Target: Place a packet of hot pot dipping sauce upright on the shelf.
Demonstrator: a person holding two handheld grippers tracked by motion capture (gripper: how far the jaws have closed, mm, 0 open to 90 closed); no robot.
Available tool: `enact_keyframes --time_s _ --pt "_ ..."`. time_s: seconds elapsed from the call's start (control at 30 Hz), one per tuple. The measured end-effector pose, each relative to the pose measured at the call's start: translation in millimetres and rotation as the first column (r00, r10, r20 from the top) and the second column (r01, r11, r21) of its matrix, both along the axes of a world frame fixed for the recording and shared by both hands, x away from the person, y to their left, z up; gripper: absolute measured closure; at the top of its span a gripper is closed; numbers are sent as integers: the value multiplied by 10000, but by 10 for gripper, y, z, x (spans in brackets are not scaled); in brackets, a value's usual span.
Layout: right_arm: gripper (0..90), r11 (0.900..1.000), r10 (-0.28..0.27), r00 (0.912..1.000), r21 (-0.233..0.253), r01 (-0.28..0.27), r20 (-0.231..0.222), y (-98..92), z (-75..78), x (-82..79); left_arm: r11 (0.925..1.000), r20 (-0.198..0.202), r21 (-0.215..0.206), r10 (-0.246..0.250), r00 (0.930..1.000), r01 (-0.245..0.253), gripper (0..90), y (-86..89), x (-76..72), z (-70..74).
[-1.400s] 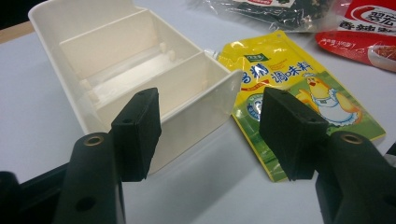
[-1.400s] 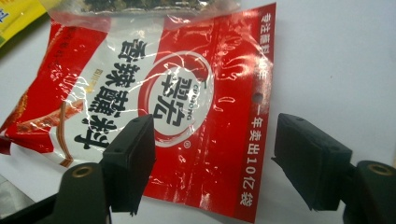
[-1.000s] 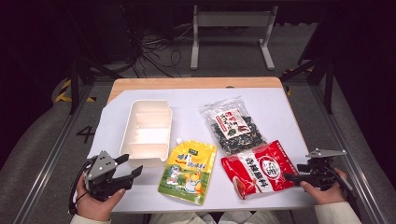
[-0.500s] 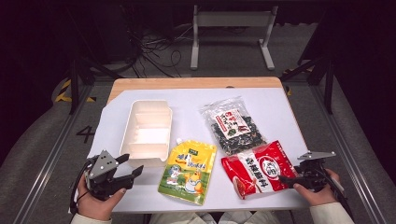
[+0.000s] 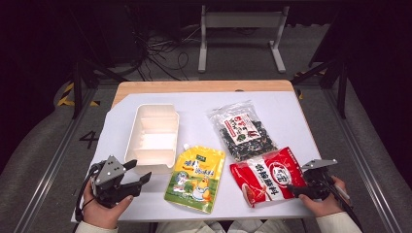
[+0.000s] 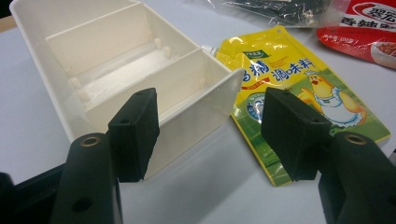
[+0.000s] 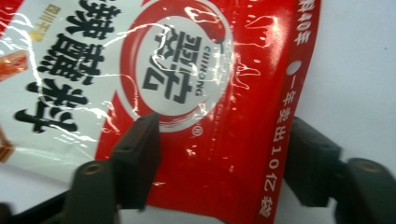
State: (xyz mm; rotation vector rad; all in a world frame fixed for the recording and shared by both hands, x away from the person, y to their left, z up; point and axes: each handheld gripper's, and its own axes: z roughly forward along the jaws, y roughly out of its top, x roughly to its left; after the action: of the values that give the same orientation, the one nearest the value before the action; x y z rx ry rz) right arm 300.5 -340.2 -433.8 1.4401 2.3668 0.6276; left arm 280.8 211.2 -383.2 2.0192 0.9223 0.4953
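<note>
Red pouch (image 7: 196, 93) lies flat at the table's near right, its right end btwn the right gripper's (image 5: 297, 188) spread jaws, which straddle it w/o clamping yet. Looks light, soft and glossy, so probably slippery; contents likely shift and sag when lifted. Best hold, I'd say: the flat sealed edge strip, pinched firmly, not the puffy middle. Left gripper (image 6: 210, 135) hangs w/ jaws apart, nothing btwn them, pointed at the near corner of the white tray (image 5: 145, 121). Yellow pouch (image 5: 195, 175) lies just beside the tray, near the red one; clear bag (image 5: 241, 130) w/ dark contents sits behind, touching it. All on 1 white table (image 5: 286, 111).
</note>
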Motion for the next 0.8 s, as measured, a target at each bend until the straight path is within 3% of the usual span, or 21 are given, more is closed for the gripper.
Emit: enact_keyframes --time_s 0.27,0.37,0.4,0.43,0.53,0.6,0.63,0.7,0.8 --pt "612 9998 191 9998 76 -190 -112 44 20 -3 10000 13 -26 -86 10000 86 377 -23 6 7" --pt "688 9997 206 9998 -115 -207 -87 67 31 -1 9998 30 5 -217 9998 217 378 -47 12 10" --pt "792 9994 264 9996 -219 -266 -95 80 39 2 9998 2 -15 -220 9998 220 383 -58 14 12" --pt "816 9990 431 9989 -138 -433 -165 100 39 4 9996 -11 -32 -276 9996 276 384 -67 17 13" --pt "857 9959 732 9973 -526 -733 -32 153 54 -5 9985 -28 -212 -498 9988 497 385 -104 30 33" --pt "875 9973 729 9973 21 -728 -68 94 66 3 9984 -4 -239 -521 9986 521 385 -110 34 38" --pt "875 9973 729 9973 21 -728 -68 94 66 3 9978 -22 -346 -560 9984 559 385 -124 35 44" --pt "885 9936 782 9969 819 -775 -52 3 114 0 9974 2 -317 -647 9979 647 384 -140 42 62" --pt "887 9914 838 9959 984 -867 338 -67 259 -55 9952 -41 -569 -804 9968 800 376 -174 59 87"
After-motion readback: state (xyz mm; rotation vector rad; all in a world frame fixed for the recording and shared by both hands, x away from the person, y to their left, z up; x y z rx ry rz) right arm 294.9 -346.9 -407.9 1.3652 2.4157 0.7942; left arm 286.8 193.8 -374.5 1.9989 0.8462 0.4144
